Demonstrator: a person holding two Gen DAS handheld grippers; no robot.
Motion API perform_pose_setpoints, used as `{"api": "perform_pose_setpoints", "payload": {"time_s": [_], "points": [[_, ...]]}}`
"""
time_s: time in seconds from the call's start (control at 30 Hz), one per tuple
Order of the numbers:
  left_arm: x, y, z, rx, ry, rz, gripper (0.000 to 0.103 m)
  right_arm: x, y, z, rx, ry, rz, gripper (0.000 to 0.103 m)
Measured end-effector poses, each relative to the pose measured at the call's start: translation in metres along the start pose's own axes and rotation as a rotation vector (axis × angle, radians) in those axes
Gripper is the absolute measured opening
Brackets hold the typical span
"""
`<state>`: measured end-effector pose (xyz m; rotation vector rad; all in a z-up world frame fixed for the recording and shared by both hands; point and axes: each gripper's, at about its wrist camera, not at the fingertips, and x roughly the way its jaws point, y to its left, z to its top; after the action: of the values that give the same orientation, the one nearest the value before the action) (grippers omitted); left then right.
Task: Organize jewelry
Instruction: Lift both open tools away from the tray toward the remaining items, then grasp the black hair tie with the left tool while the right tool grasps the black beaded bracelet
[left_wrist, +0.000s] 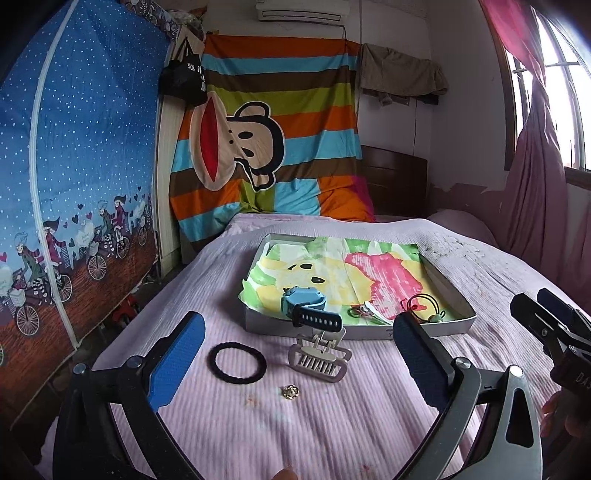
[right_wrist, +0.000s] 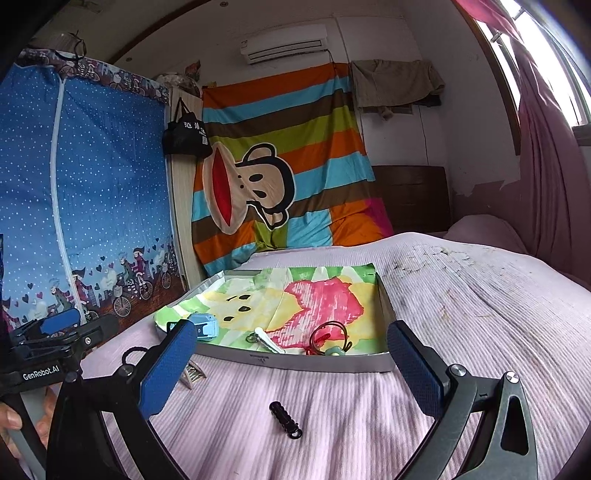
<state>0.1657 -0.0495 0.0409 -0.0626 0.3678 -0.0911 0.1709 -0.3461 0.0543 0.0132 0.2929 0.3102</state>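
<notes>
We note a bed (left_wrist: 332, 406) under a pink ribbed cover, bearing a shallow tray (left_wrist: 443, 326). The left gripper (left_wrist: 299, 354) hovers level, fingers spread, over a black hair tie (left_wrist: 236, 362), a silver hair claw (left_wrist: 319, 356) and a small gold ring (left_wrist: 290, 392). The right gripper (right_wrist: 291, 365) hovers likewise spread, a black clip (right_wrist: 285, 420) lying between its fingers. A blue watch (left_wrist: 306, 306) straddles the tray's near rim.

Your shallow grey tray (left_wrist: 373, 332), lined with a painted paper, sits mid-bed. The blue watch (left_wrist: 303, 303) lies at its near left corner, dark strap (left_wrist: 318, 318) draped over the near rim. Along the near edge: a white hair clip (right_wrist: 269, 340), then a cord with a green charm (right_wrist: 334, 350). On the bedspread before the tray lie the black hair tie (left_wrist: 236, 361), beige claw clip (left_wrist: 320, 358), a small gold piece (left_wrist: 290, 391) and a small black beaded piece (right_wrist: 285, 419).
</notes>
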Motion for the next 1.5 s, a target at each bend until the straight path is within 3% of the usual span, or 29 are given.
{"api": "perform_pose_setpoints", "payload": {"time_s": [0.23, 0.6, 0.83, 1.07, 1.2, 1.5], "points": [[0.001, 0.009, -0.010, 0.039, 0.044, -0.011, 0.100, 0.007, 0.011, -0.014, -0.039, 0.084, 0.033, 0.103], [0.033, 0.035, -0.042, 0.078, 0.215, 0.027, 0.100, 0.053, -0.003, -0.054, 0.006, 0.361, 0.017, 0.103], [0.055, 0.043, -0.053, 0.056, 0.302, 0.056, 0.100, 0.066, 0.002, -0.060, -0.008, 0.397, 0.013, 0.103], [0.072, 0.046, -0.058, 0.060, 0.348, 0.027, 0.100, 0.084, 0.001, -0.065, 0.017, 0.445, 0.037, 0.103], [0.087, 0.047, -0.063, 0.054, 0.389, 0.078, 0.100, 0.093, -0.001, -0.070, 0.035, 0.474, 0.044, 0.103], [0.103, 0.054, -0.058, 0.003, 0.411, 0.100, 0.100, 0.098, -0.002, -0.071, 0.074, 0.480, 0.109, 0.102]]}}
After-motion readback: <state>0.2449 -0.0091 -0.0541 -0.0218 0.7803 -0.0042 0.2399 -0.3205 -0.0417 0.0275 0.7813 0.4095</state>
